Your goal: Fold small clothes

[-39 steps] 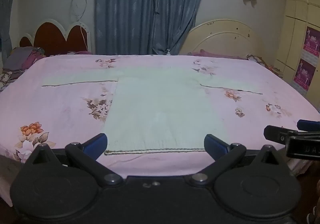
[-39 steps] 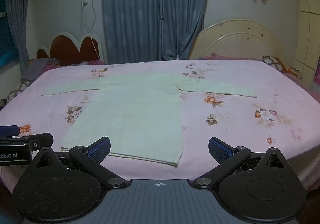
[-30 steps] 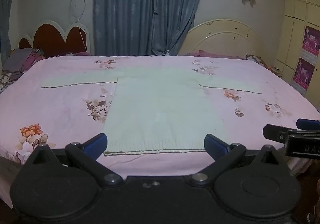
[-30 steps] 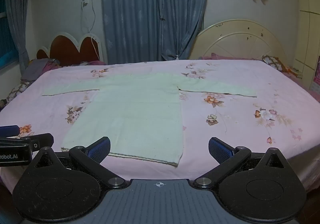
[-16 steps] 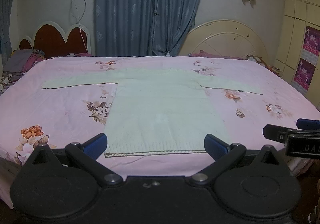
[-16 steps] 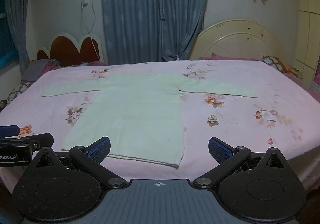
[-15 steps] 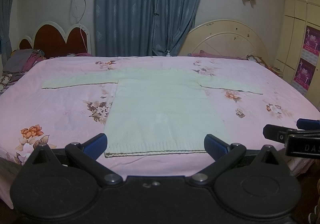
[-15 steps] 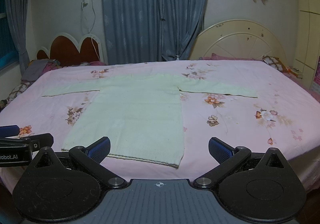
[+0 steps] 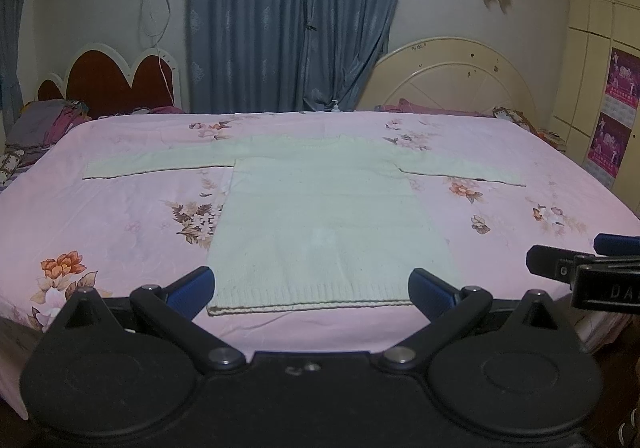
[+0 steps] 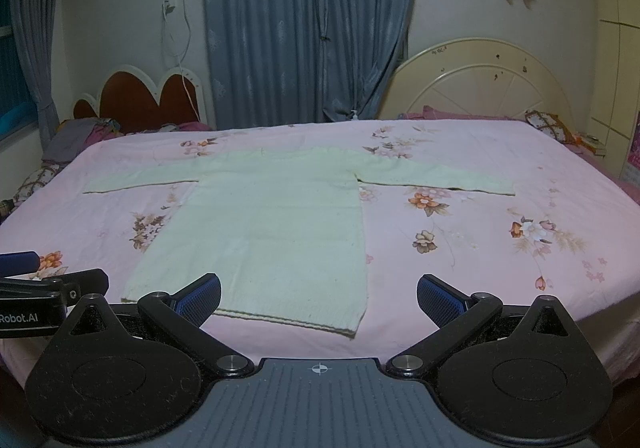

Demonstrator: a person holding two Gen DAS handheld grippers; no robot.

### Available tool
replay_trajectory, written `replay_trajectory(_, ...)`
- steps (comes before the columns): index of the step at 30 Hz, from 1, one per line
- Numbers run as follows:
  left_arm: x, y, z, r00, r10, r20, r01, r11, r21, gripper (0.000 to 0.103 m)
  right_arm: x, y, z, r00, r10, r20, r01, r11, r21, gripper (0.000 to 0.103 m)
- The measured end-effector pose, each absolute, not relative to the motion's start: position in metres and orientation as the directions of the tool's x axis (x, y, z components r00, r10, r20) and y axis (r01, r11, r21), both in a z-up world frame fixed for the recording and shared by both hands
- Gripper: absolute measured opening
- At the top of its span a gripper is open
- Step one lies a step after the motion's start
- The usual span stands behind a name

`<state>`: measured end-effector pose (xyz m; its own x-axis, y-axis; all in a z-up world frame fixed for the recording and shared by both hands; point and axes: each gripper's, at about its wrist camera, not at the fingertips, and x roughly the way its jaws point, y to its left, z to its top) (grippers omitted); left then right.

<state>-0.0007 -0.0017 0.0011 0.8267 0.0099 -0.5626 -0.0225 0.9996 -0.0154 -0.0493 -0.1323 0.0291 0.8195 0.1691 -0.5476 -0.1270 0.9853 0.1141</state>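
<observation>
A pale green knit sweater (image 9: pixel 320 216) lies flat on the pink flowered bedsheet (image 9: pixel 120 216), sleeves spread to both sides, hem toward me. It also shows in the right wrist view (image 10: pixel 272 224). My left gripper (image 9: pixel 311 290) is open and empty, just short of the hem. My right gripper (image 10: pixel 319 298) is open and empty, near the hem's right corner. Each gripper shows at the edge of the other's view: the right one (image 9: pixel 592 272) and the left one (image 10: pixel 44 288).
The bed's near edge runs just under both grippers. A red heart-shaped headboard (image 9: pixel 116 88) and piled clothes (image 9: pixel 40 128) are at the far left. A cream round headboard (image 9: pixel 452 84) and pillows (image 10: pixel 556 128) are at the far right. Blue curtains (image 9: pixel 292 20) hang behind.
Both views have shifted very slightly; the sweater sits a touch lower in the frames. The sweater has not moved and both grippers stay open.
</observation>
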Motion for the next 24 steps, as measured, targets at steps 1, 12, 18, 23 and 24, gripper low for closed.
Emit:
replay_trajectory(1, -0.0008, -0.0017, 0.0011, 0.827, 0.01, -0.562, -0.022, 1.0, -0.015, 0.103, -0.0494, -0.1325, 0.0291, 0.819, 0.169, -0.548, -0.127, 0.985, 0.114, 0.103)
replay_trajectory(12, -0.0009, -0.0015, 0.002, 0.828, 0.008, -0.561, -0.02, 1.0, -0.016, 0.103, -0.0461, -0.1331, 0.0295, 0.821, 0.168, -0.546, -0.127, 0.986, 0.112, 0.103)
replay_trajectory(18, -0.0012, -0.0016, 0.0024, 0.828, 0.008, -0.561, -0.021, 1.0, -0.016, 0.103, -0.046, -0.1313, 0.0299, 0.82, 0.168, -0.547, -0.13, 0.986, 0.107, 0.103)
replay_trajectory(23, -0.0012, -0.0012, 0.0021, 0.829, 0.008, -0.56, -0.02, 1.0, -0.016, 0.103, -0.0481, -0.1296, 0.032, 0.822, 0.167, -0.545, -0.132, 0.986, 0.104, 0.103)
replay_trajectory(24, -0.0013, -0.001, 0.0023, 0.829, 0.008, -0.56, -0.02, 1.0, -0.016, 0.103, -0.0482, -0.1288, 0.0324, 0.822, 0.167, -0.545, -0.132, 0.986, 0.103, 0.103)
